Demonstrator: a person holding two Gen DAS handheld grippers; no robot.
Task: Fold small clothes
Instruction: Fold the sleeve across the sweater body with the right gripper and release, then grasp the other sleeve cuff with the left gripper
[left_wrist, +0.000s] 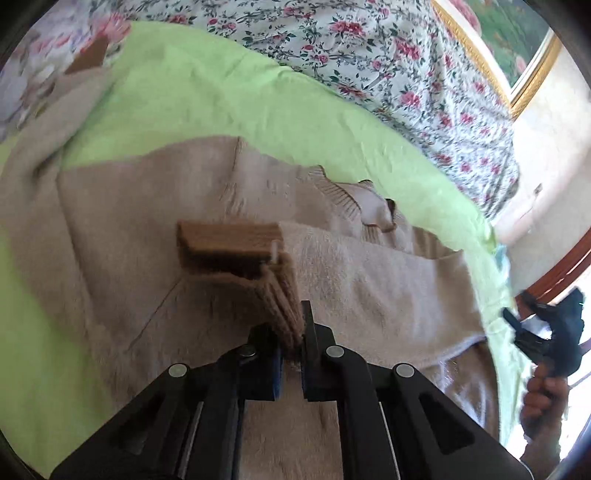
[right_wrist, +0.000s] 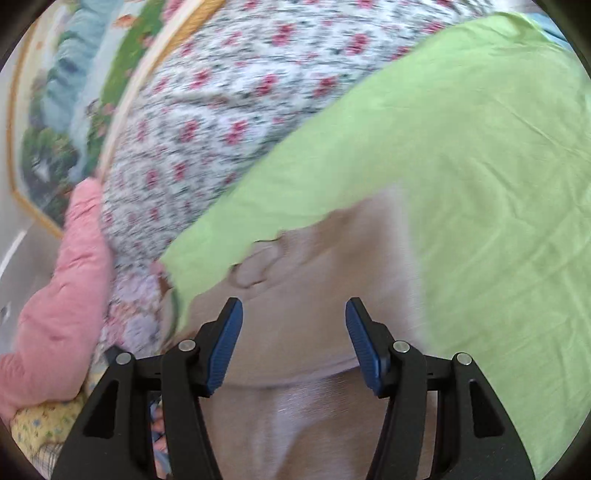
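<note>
While left gripper (left_wrist: 291, 345) pinches cuff (left_wrist: 236, 245), sweater (left_wrist: 369, 288) sprawls

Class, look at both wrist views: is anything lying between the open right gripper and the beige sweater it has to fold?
Nothing visible. The right gripper hangs open directly over the beige sweater on the green sheet; only air shows between its fingers and the fabric. The left gripper is shut on the sweater's brown cuff.
</note>
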